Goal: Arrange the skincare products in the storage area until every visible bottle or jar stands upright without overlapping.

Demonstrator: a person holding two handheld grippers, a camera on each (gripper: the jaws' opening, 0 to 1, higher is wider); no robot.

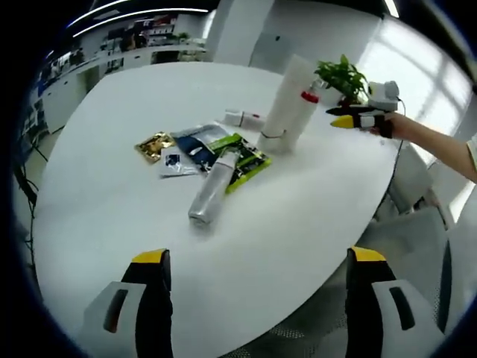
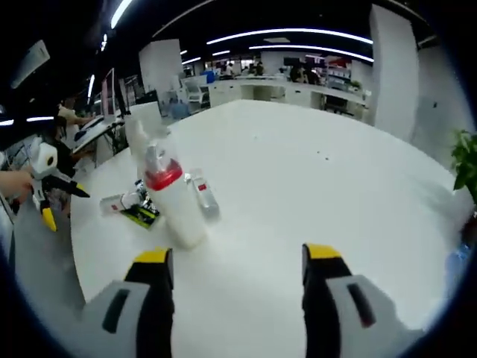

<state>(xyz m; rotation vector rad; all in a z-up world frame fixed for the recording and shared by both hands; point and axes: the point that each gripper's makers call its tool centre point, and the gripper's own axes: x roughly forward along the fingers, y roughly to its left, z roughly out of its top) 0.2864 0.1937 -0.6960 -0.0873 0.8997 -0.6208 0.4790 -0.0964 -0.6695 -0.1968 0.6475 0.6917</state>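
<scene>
while grippers gape, silver bottle (image 1: pixel 211 192) lies flat.

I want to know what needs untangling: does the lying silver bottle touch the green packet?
Touching. In the left gripper view the silver bottle lies with its top end overlapping the green packet.

A potted plant (image 1: pixel 343 77) stands at the far edge of the white round table (image 1: pixel 112 201) — green, leafy. Office desks (image 2: pixel 298 91) line the background.

Both views look across the white table (image 1: pixel 298 224) from opposite edges, sharing the upright bottle (image 1: pixel 287 112).
</scene>
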